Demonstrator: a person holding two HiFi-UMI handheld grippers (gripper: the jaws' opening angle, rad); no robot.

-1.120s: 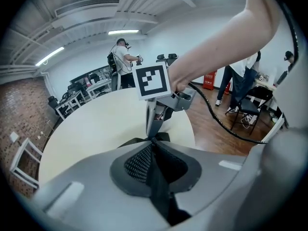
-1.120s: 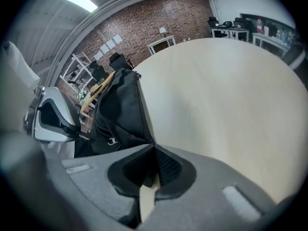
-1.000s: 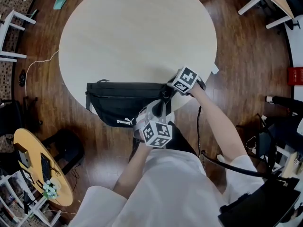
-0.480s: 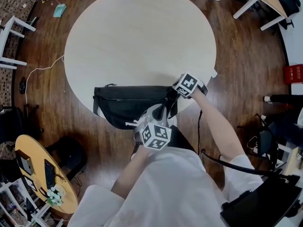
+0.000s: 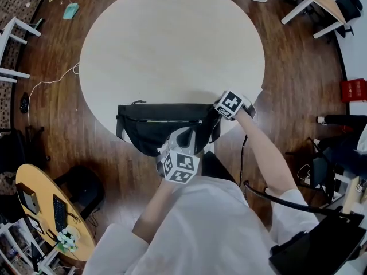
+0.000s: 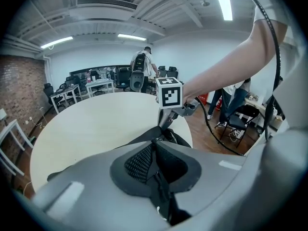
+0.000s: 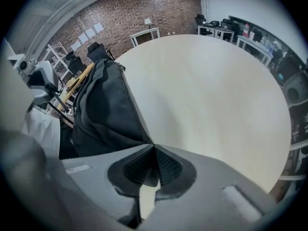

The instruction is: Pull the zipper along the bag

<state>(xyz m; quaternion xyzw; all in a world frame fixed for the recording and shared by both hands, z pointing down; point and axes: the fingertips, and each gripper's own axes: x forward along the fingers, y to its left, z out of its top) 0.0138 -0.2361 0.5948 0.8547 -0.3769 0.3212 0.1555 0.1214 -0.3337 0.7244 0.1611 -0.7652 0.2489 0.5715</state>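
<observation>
A black waist bag lies at the near edge of the round pale table, its lower half hanging over the rim. A thin zipper line runs along its top. My right gripper is shut on the bag's right end; in the right gripper view its jaws meet on the corner of the bag. My left gripper is at the bag's front right, shut on a black strip of the bag that runs between its jaws. Whether that strip is the zipper pull I cannot tell.
A small round side table with a keyboard stands at the lower left. White furniture is at the left, and a red box and chairs are at the right. People stand beyond the table's far side.
The bag has shifted a little to the right along the table edge with both grippers on it. My left gripper has drawn slightly back toward my body.
</observation>
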